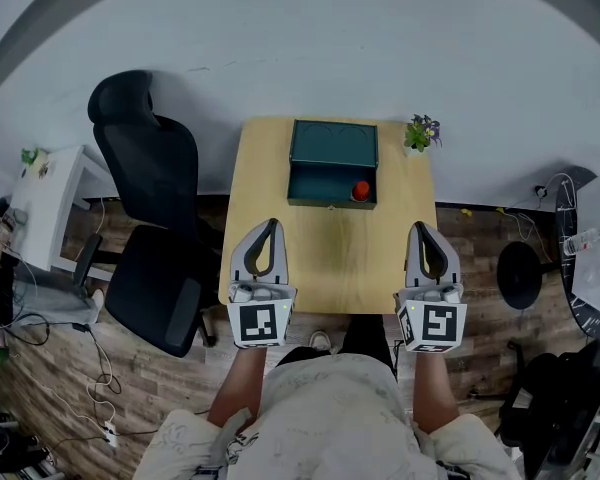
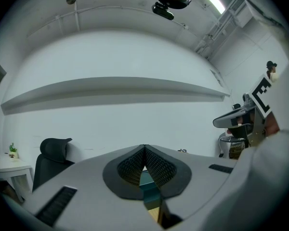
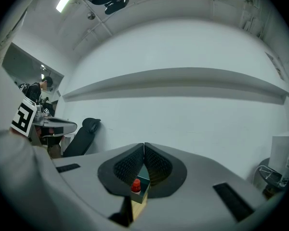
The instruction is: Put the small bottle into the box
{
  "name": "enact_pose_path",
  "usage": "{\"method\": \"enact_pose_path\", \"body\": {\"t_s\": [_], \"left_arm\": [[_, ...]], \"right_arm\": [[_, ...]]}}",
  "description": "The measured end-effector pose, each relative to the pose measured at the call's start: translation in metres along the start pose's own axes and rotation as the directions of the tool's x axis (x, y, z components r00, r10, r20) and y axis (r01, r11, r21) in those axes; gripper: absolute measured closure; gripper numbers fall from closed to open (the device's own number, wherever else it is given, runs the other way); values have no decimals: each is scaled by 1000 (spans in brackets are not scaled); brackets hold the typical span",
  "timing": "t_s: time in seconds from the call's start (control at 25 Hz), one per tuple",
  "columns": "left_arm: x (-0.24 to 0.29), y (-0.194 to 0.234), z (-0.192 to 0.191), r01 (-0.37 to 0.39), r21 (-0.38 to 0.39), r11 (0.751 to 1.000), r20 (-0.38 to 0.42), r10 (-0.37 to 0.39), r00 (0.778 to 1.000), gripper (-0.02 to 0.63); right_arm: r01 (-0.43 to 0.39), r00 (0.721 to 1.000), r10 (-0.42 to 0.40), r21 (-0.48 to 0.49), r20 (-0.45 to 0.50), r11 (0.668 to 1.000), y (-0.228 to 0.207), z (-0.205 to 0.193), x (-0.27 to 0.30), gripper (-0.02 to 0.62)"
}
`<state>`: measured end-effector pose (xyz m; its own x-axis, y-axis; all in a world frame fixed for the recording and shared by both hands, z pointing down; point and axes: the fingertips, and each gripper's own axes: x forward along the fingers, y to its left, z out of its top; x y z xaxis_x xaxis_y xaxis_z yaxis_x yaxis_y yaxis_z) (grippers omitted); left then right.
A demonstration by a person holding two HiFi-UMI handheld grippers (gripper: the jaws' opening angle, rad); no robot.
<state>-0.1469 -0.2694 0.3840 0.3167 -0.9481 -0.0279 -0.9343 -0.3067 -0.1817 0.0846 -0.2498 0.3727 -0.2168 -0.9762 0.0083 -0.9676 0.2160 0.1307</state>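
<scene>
Where a pale wooden bench (image 1: pixel 330 253) stands against a plain white wall (image 1: pixel 330 48), a dark teal box (image 1: pixel 333 144) sits at the bench's far edge with its lid raised. The small bottle (image 1: pixel 361 190), topped with a red cap, stands inside the box in its front right corner. A little potted plant (image 1: pixel 420 133) occupies the bench's far right corner, just beside the box. The rest of the benchtop is bare wood.

The left hand-held gripper (image 1: pixel 272 224) and the right hand-held gripper (image 1: pixel 420 227) hover over the near edge of the bench, well apart from each other and from the box. Each has its jaws pressed together at the tips, with nothing between them.

A black office chair (image 1: pixel 155 168) stands to the left of the bench, with a white side table (image 1: pixel 50 203) beyond it. The floor (image 1: pixel 50 388) is brown wood plank, with cables (image 1: pixel 98 363) trailing across it at the left.
</scene>
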Motion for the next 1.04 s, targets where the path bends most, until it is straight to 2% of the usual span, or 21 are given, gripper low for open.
{"method": "enact_pose_path", "body": {"t_s": [1.04], "left_arm": [[4, -4, -1, 13, -15, 1000, 0, -13, 1000, 600]], "right_arm": [[-18, 1000, 18, -23, -21, 1000, 1, -4, 2, 578]]}}
